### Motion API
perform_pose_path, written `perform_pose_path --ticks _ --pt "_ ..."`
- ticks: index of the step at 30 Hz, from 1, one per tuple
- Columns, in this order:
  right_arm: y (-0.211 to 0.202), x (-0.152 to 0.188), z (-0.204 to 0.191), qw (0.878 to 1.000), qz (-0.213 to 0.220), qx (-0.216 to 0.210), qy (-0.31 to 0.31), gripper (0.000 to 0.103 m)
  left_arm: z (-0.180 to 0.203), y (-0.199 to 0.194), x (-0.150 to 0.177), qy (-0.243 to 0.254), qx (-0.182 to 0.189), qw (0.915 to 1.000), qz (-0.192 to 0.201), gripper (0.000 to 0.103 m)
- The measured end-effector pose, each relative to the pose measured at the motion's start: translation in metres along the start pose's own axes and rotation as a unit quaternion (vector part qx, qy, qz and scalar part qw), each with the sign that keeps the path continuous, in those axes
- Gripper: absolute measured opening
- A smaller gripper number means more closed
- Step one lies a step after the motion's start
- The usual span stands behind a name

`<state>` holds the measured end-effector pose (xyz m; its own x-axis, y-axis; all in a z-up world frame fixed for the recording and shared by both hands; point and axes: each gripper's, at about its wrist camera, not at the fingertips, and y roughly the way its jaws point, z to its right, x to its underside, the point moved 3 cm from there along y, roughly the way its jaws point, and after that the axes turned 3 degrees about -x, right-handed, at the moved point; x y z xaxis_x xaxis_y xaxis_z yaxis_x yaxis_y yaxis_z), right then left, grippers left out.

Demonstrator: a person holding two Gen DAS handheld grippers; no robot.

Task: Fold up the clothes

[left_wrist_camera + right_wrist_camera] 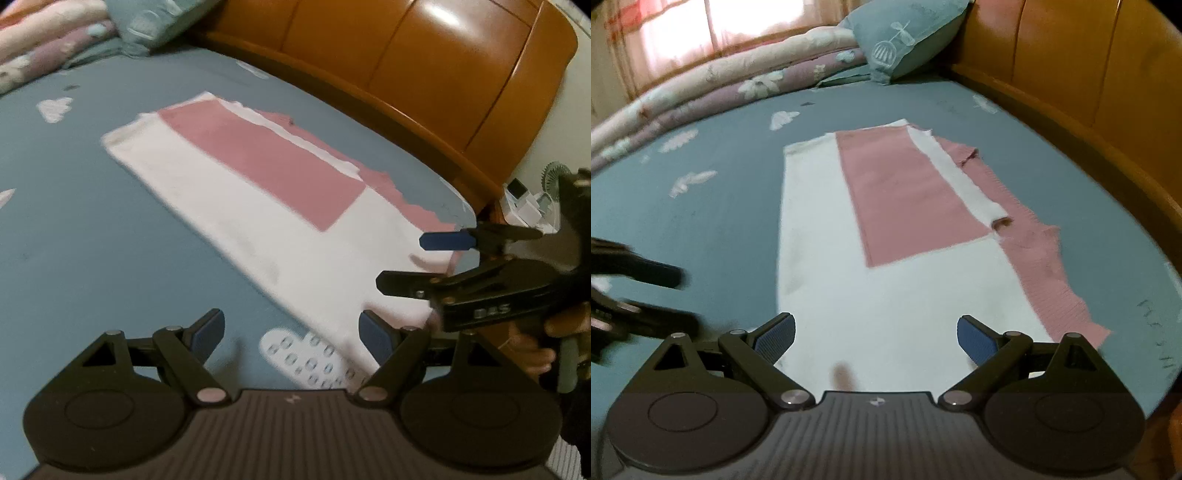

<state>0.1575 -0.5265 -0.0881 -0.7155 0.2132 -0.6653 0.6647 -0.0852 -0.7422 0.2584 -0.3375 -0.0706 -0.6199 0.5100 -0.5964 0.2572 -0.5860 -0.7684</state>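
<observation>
The white-and-pink knit garment [871,236] is lying as a long narrow strip — seemingly part-folded; both left gripper [293,334] and right gripper [875,339] are gaping wide, holding nothing.

A blue-grey bedsheet [701,229] printed with white motifs is seen spread across the bed, bounded by a glossy orange-brown wooden headboard [424,66]. A teal pillow [905,37] is propped beside a rolled floral quilt [713,88], while curtains [683,33] are lit from behind.
</observation>
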Motion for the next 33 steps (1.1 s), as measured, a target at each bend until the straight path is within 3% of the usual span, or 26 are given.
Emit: perform_pose_path --ticks 4,8,11,13,17,20,21,23,25,27,33 --pt "-0.003 0.012 -0.015 1.0 0.001 0.016 -0.027 0.097 -0.01 -0.028 0.022 -0.013 -0.026 0.9995 0.012 0.08" --pt "0.007 0.033 -0.014 0.999 -0.032 0.017 -0.015 0.097 -0.02 -0.047 0.044 -0.039 -0.041 0.9982 0.02 0.08" --pt "0.01 0.042 -0.029 0.996 -0.04 0.05 -0.066 0.097 -0.025 -0.054 0.056 -0.06 -0.05 0.9967 0.02 0.08" --pt "-0.001 0.041 -0.034 0.995 -0.032 0.047 -0.08 0.097 -0.026 -0.06 0.062 -0.069 -0.056 0.9957 0.025 0.08" --pt "-0.041 0.026 -0.011 0.998 0.015 0.049 -0.027 0.097 -0.028 -0.076 0.073 -0.083 -0.062 0.9934 0.049 0.081" --pt "-0.057 0.02 0.023 0.997 0.022 0.054 0.049 0.097 -0.033 -0.085 0.083 -0.097 -0.071 0.9911 0.058 0.081" --pt "-0.059 0.02 0.034 0.995 0.021 0.032 0.089 0.097 -0.034 -0.086 0.086 -0.102 -0.072 0.9905 0.058 0.081" --pt "-0.059 0.022 0.057 0.978 0.013 -0.074 0.196 0.097 -0.038 -0.09 0.093 -0.111 -0.072 0.9895 0.058 0.082" --pt "-0.056 0.022 0.063 0.953 0.015 -0.164 0.254 0.097 -0.041 -0.092 0.099 -0.117 -0.076 0.9886 0.057 0.082" --pt "-0.049 0.02 0.052 0.942 0.009 -0.212 0.26 0.097 -0.044 -0.094 0.104 -0.123 -0.079 0.9877 0.055 0.082" --pt "-0.019 0.024 -0.001 0.953 -0.023 -0.221 0.203 0.097 -0.049 -0.1 0.113 -0.127 -0.089 0.9865 0.053 0.082"
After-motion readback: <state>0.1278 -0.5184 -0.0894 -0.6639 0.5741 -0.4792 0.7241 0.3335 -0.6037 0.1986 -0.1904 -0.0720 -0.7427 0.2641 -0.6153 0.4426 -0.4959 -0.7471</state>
